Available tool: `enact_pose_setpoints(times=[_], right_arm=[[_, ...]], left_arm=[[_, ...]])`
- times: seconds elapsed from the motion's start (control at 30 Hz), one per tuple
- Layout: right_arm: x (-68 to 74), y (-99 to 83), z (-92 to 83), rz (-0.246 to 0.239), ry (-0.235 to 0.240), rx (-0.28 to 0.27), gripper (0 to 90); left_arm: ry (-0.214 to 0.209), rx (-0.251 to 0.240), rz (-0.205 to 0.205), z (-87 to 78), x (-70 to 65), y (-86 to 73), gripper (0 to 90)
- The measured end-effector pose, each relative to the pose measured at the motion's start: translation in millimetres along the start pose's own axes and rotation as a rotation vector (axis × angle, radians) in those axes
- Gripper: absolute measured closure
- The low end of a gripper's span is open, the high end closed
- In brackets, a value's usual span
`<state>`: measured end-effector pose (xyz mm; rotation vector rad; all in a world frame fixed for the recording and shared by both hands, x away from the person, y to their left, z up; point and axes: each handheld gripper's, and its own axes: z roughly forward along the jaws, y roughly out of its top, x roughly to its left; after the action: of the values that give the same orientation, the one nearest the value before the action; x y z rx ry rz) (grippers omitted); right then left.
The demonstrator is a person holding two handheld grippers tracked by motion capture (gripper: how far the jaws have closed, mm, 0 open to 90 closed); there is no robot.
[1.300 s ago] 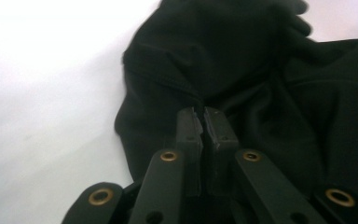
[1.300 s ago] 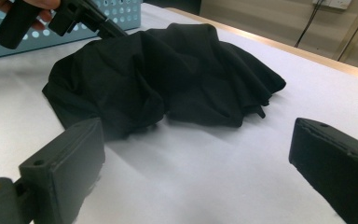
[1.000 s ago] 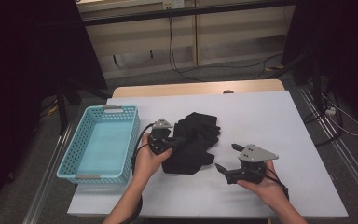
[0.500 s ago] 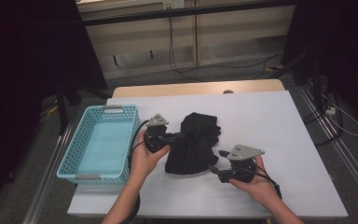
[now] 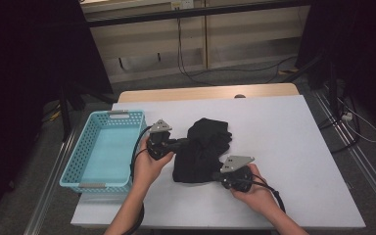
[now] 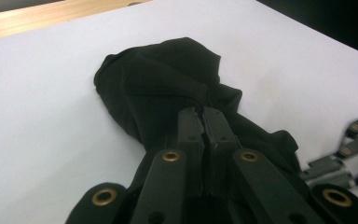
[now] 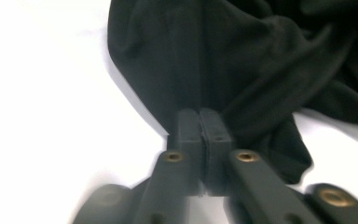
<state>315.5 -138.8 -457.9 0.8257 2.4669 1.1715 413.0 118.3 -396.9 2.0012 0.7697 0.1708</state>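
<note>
From the high view, we see the right gripper [image 5: 214, 175] has come in from the open table to the near edge of the black garment [image 5: 200, 152], and its jaws have just been closing, so both ends of the cloth are now gripped and we judge it ready to lift. The left gripper [image 5: 182, 143] stays clamped on the garment's left edge. The blue basket [image 5: 73, 169] lies just outside the left gripper, open and roomy; bare white table [image 5: 293, 142] spreads wide beyond the right one.

In the left gripper view, our jaws sit together on a fold of the garment [image 6: 168, 88], with the cloth heaped ahead of the tips and clear table on either side.

In the right gripper view, our jaws are pinched on the garment's [image 7: 242, 56] hem, with cloth ahead and to one side and bare table on the other.
</note>
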Motion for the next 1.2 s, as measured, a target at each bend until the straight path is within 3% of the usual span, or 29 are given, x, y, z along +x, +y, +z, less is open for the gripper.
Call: enact_pose_setpoints(times=[0.13, 0.3, 0.43, 0.53, 0.63, 0.83, 0.97, 1.0, 1.1, 1.2], right_arm=[[-6.9, -1.3, -16.0, 0.010, -0.019, -0.025, 90.0], [-24.4, -8.1, -50.3, 0.082, -0.054, -0.081, 90.0], [-41.1, -19.2, -85.9, 0.148, -0.114, -0.151, 90.0], [-48.6, -22.3, -99.9, 0.175, -0.140, -0.178, 90.0], [-52.3, -24.3, -95.8, 0.179, -0.169, -0.162, 90.0], [-61.0, -29.6, -68.8, 0.194, -0.183, -0.088, 90.0], [-63.6, -31.7, -59.7, 0.191, -0.204, -0.045, 90.0], [-64.5, -32.7, -57.8, 0.188, -0.208, -0.033, 90.0], [-68.7, -35.1, -55.8, 0.196, -0.240, -0.011, 90.0], [-75.5, -38.3, -59.2, 0.217, -0.267, -0.002, 90.0]], left_arm=[[-0.006, -0.010, 0.002, -1.2, -1.7, 2.0, 87.1], [-0.019, -0.023, 0.021, -0.3, -7.5, 8.5, 87.1], [-0.065, -0.036, 0.031, 6.0, -17.7, 13.5, 87.2], [-0.072, -0.029, 0.048, 12.4, -23.9, 14.4, 87.1], [-0.067, -0.019, 0.042, 19.7, -22.4, 9.7, 86.9], [-0.059, -0.003, 0.026, 32.5, -12.1, -3.1, 86.0], [-0.022, 0.006, 0.036, 35.9, -5.2, -9.8, 81.5], [-0.013, -0.001, 0.034, 35.8, -3.4, -11.5, 78.2], [0.023, -0.018, 0.047, 32.1, 0.2, -12.4, 56.7], [0.010, -0.037, 0.044, 25.3, 2.1, -11.6, 40.3]])
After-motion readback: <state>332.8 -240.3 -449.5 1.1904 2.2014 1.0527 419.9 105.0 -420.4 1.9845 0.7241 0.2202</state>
